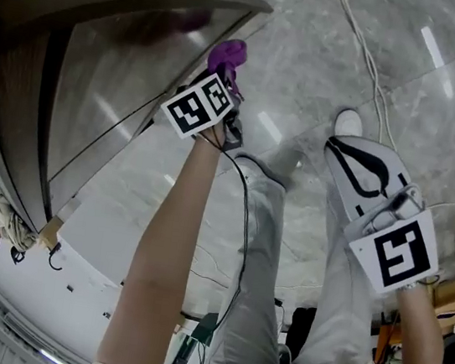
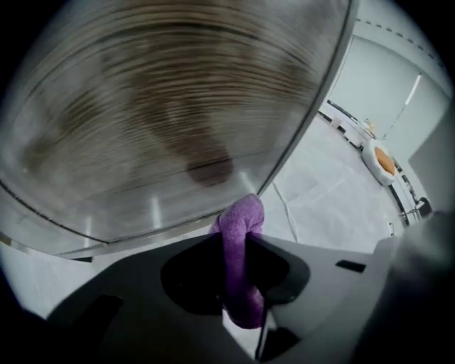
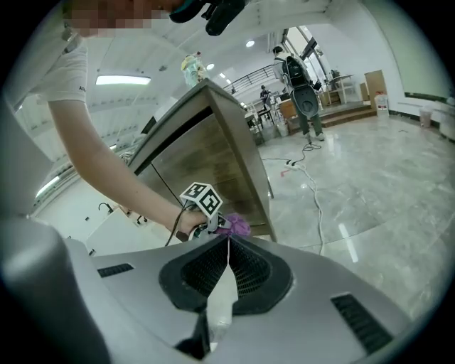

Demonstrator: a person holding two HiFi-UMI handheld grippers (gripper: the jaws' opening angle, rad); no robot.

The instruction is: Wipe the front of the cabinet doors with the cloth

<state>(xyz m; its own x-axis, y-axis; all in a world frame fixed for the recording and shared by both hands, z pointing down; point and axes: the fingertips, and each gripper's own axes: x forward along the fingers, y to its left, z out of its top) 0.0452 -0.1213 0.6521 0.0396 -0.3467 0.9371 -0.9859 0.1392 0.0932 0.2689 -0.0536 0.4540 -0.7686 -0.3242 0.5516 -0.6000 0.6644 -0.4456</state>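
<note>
one purple cloth is clamped between the jaws of the left gripper. it is bunched into a thick strip. its long axis runs along the jaws, and the rounded folded end points forward past the tips, toward the lower edge of the cabinet front. it sits by the front's lower corner; whether it touches the wood cannot be told. there is one cabinet, and one dark seam runs down its glossy front. the right gripper is well apart from the cabinet, above the grey floor, with its jaws pressed together on nothing. one white cable lies on the floor.
</note>
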